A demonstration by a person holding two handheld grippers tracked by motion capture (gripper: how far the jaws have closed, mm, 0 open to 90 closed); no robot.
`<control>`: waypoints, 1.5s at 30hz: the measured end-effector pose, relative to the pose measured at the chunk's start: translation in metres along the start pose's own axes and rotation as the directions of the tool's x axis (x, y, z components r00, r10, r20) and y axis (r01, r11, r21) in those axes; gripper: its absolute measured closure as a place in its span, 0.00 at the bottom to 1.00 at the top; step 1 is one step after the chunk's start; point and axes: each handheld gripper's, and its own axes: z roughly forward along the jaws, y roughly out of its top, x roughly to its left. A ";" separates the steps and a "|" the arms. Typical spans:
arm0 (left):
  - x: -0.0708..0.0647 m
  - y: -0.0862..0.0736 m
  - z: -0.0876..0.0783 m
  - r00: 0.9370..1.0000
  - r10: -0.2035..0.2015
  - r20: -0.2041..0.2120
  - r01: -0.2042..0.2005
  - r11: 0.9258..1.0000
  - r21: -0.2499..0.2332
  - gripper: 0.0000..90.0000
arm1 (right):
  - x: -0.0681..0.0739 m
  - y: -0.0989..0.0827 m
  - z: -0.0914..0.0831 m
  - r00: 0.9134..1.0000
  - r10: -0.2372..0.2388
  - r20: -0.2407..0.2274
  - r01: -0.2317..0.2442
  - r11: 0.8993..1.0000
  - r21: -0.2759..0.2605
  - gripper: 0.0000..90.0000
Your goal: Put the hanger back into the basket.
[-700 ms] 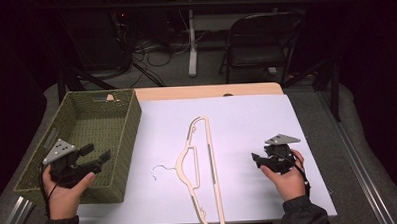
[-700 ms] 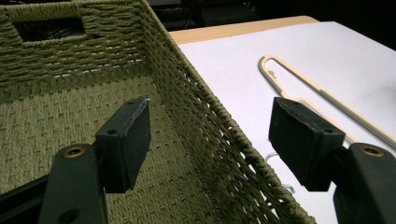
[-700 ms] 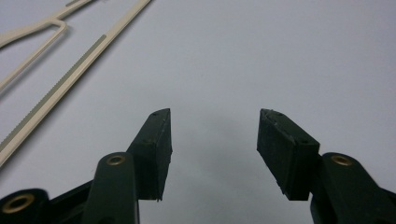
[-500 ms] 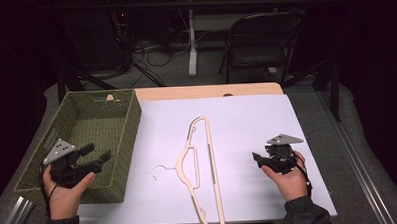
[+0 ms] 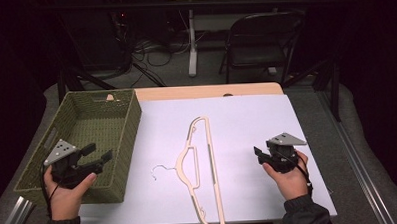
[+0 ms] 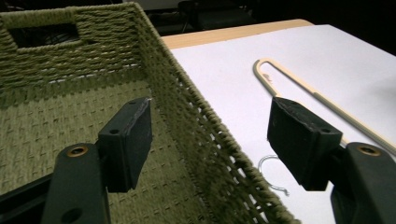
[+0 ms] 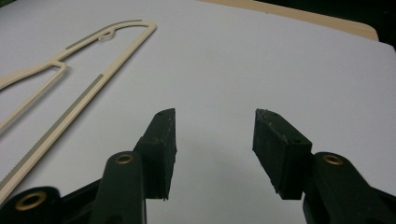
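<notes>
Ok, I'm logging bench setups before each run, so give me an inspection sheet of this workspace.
Surface: white sheet over a wooden table, its edge bare at the far side.
Job's things: cream hanger lying flat mid-sheet, metal hook toward the basket; green woven basket at the left, with nothing seen inside.
Clutter: nothing seen.
Grippers: left gripper open, over the basket's near right corner; right gripper open, just above the sheet right of the hanger; neither holds anything.
Cables: one trails from each gripper along the wrist; loose cables on the floor beyond.
Surroundings: dark room, folding chair and a table leg behind.
</notes>
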 end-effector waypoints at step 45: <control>-0.035 0.003 0.013 0.994 0.068 0.084 -0.070 0.997 0.025 0.38 | 0.039 0.094 0.059 0.981 0.070 -0.183 0.071 0.745 0.663 0.56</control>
